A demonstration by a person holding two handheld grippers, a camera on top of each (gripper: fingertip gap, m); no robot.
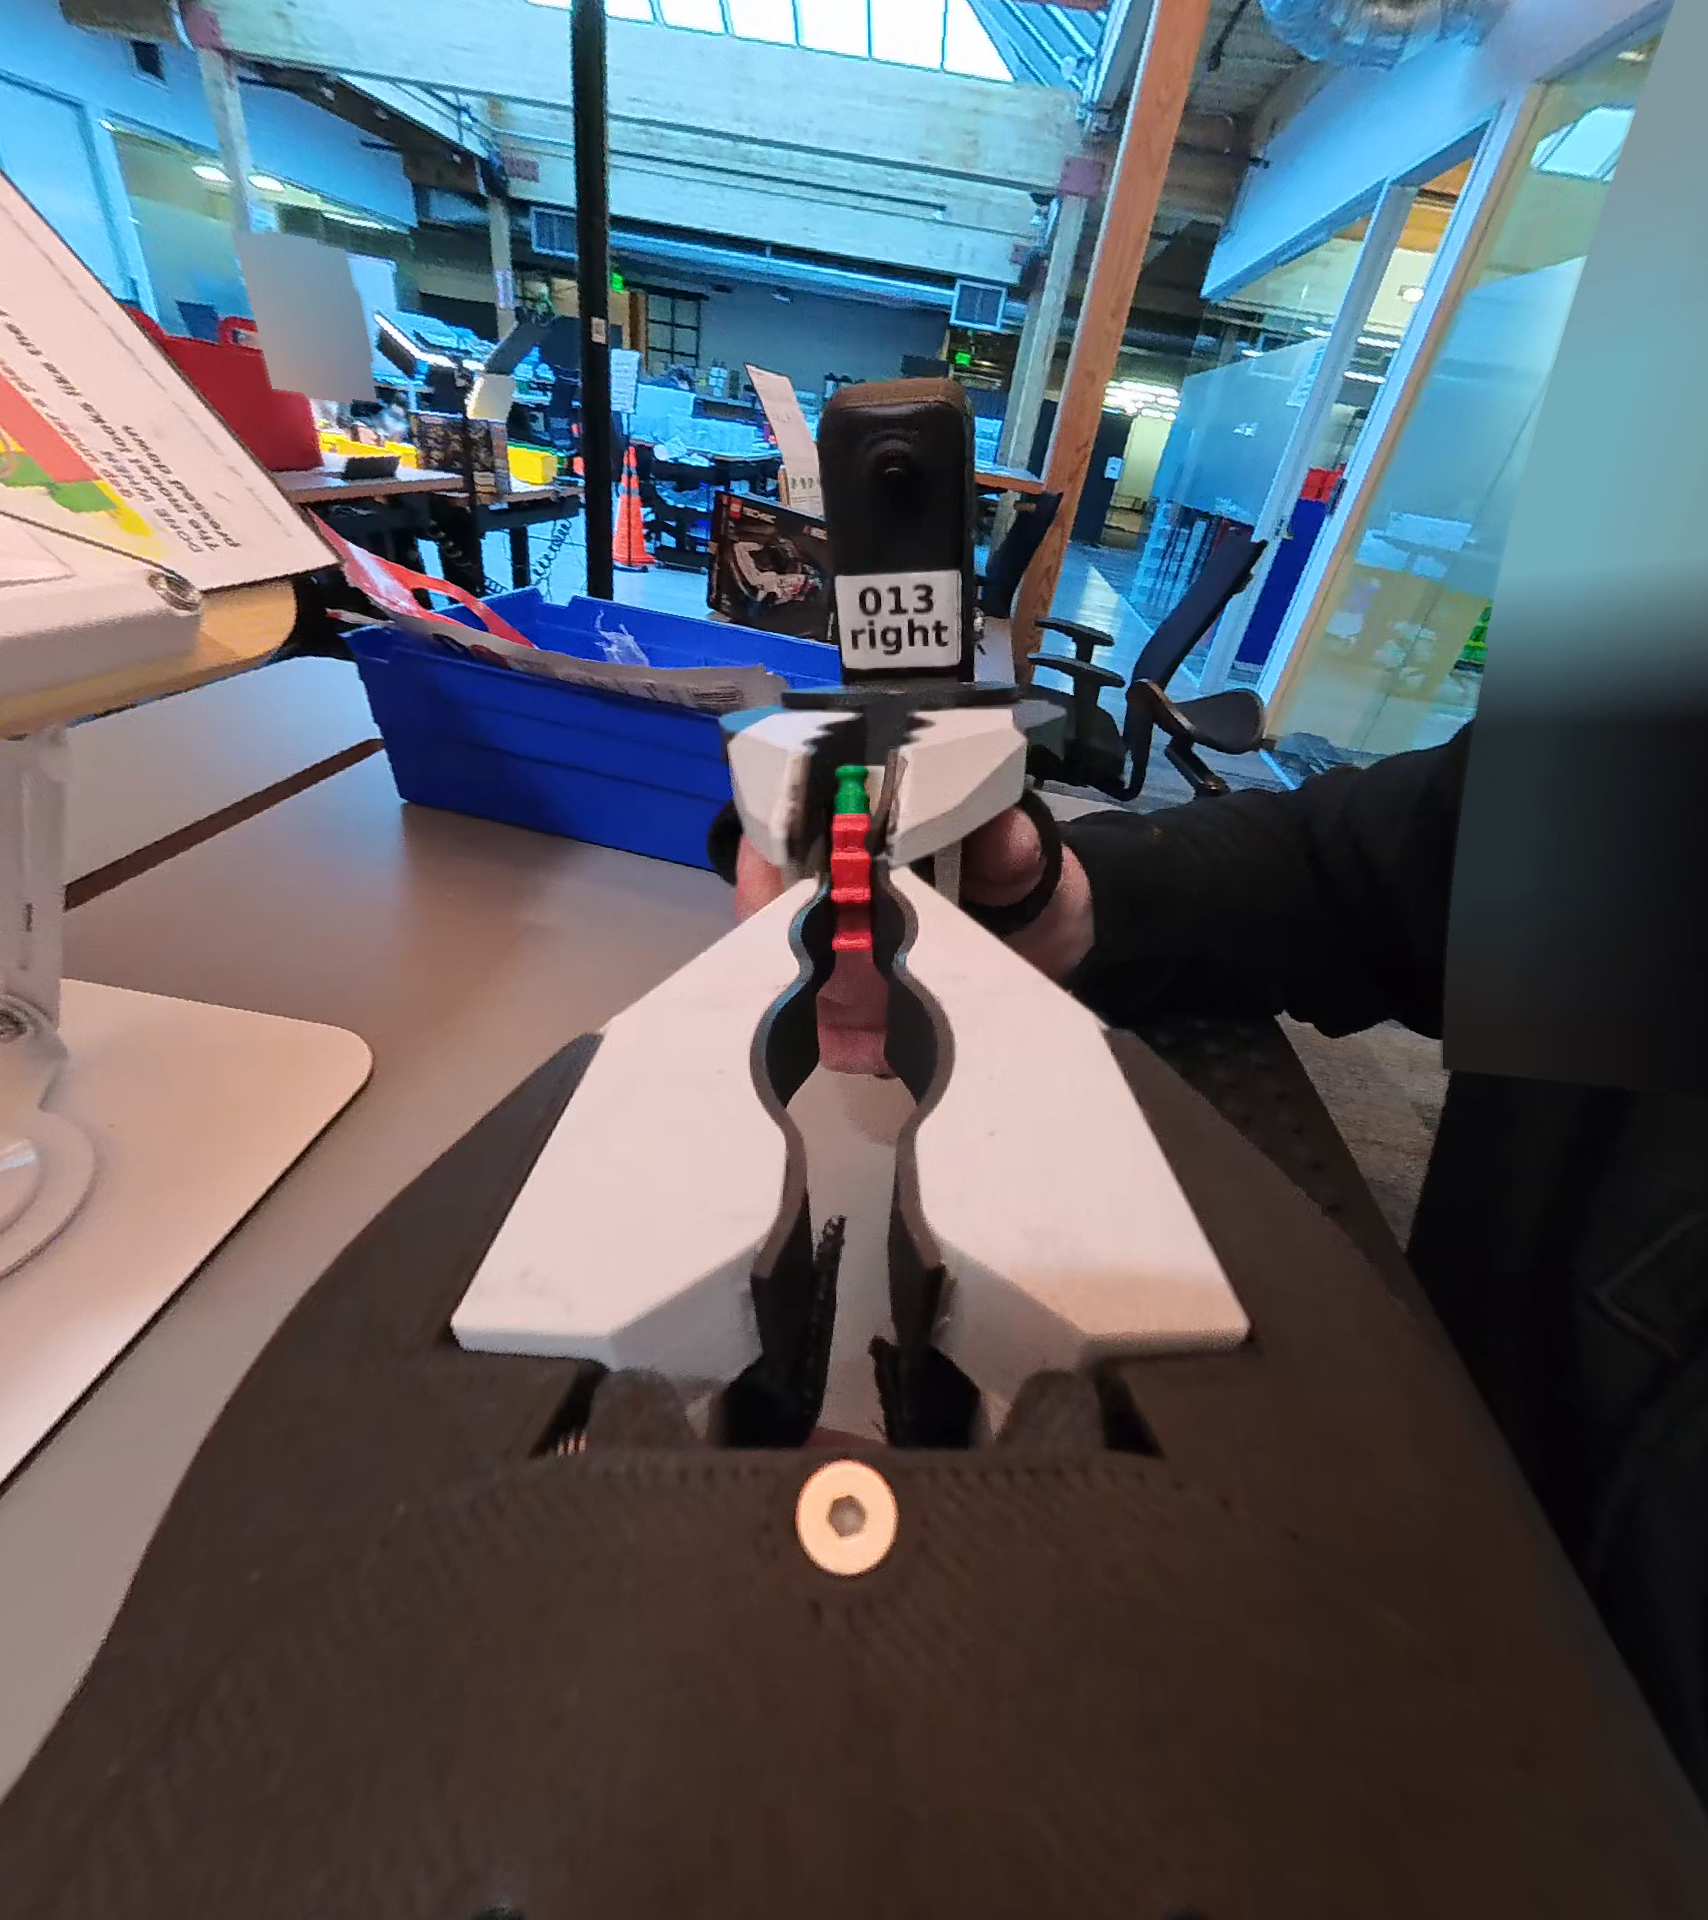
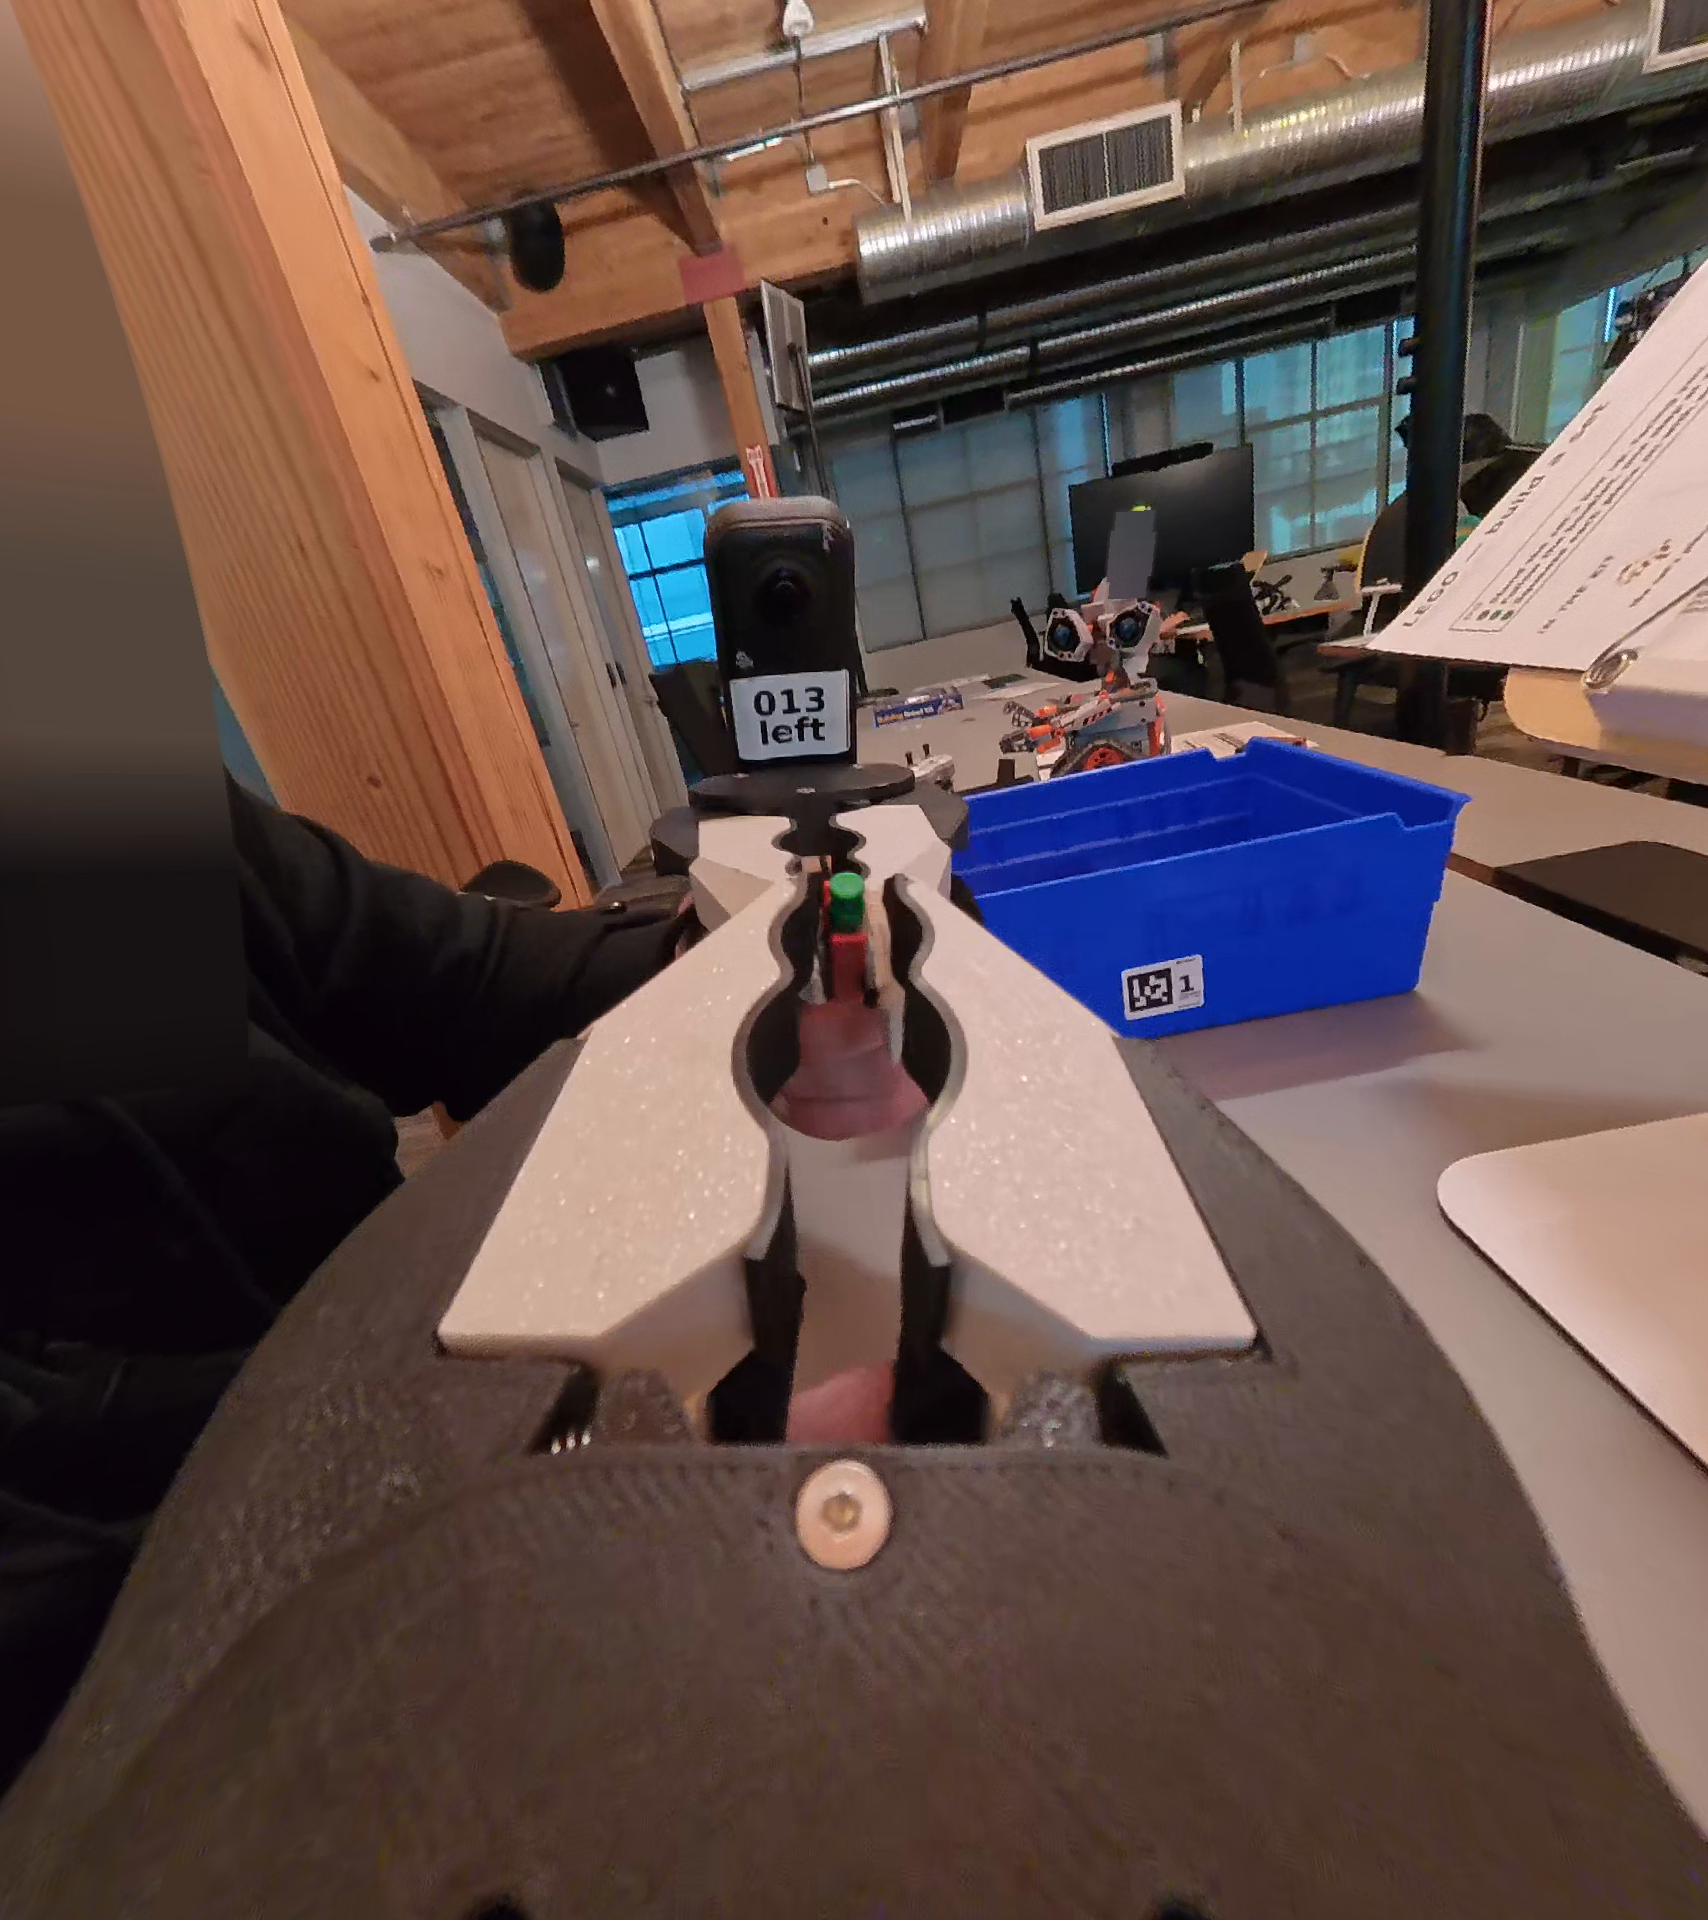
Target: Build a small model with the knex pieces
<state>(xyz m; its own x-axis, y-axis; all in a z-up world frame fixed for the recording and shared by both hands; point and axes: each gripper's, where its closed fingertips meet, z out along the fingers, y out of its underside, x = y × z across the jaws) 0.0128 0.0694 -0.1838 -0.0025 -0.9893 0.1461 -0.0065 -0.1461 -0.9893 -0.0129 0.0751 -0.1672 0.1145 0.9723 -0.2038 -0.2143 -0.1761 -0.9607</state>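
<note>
The grey table (image 1: 330,883) lies below both tongs. A blue bin (image 2: 1234,883) sits beyond them, a white stand (image 1: 102,1091) beside. The left tongs (image 1: 850,925) and right tongs (image 2: 842,935) meet tip to tip, both clenched on a small brick stack (image 1: 851,873), red with a green piece on top, held up above the table.

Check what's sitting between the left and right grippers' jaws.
A small brick stack, red with a green piece on top, bridges the left gripper and the right gripper. Both jaws appear closed around it. Both wrist views show this.
</note>
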